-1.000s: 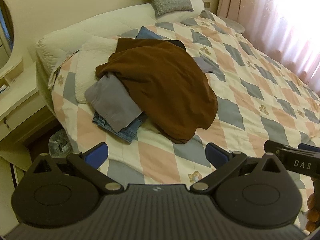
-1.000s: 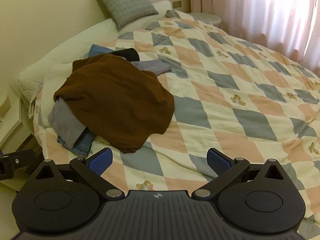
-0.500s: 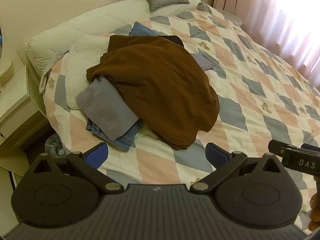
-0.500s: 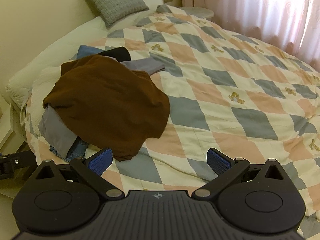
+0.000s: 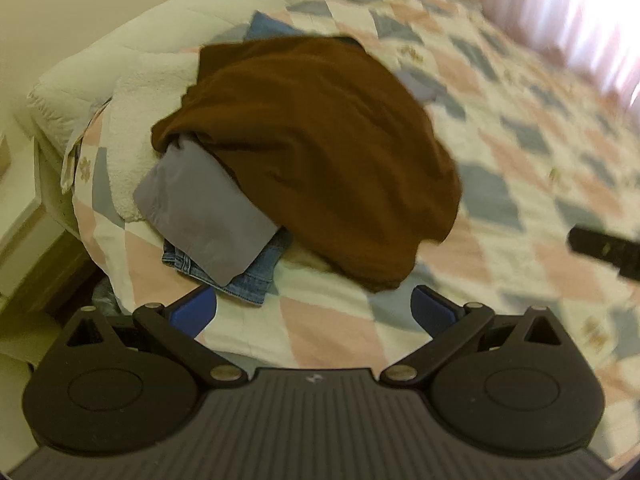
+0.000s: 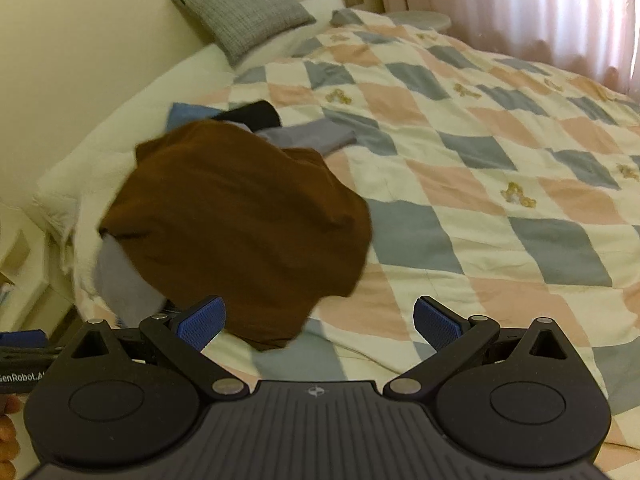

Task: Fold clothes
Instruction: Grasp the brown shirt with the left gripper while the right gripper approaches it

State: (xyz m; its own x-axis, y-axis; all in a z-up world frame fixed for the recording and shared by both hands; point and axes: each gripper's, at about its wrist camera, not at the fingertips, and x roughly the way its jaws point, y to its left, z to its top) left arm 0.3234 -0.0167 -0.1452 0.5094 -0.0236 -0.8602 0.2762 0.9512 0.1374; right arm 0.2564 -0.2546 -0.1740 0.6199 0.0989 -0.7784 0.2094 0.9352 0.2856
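Checked quilt (image 6: 460, 184) covers bed; grey cushion (image 6: 244, 8) against wall; pink curtains (image 6: 540, 12) right.

**Both grippers held open and empty**

The left gripper (image 5: 313, 310) is held with its jaws spread wide; nothing is gripped between its blue pads (image 5: 192, 312). The right gripper (image 6: 319, 320) is likewise held wide open and empty. In the left wrist view, part of the right gripper is seen at the right edge, blurred. In the right wrist view, fingertips (image 6: 6, 432) are glimpsed at the lower left edge.
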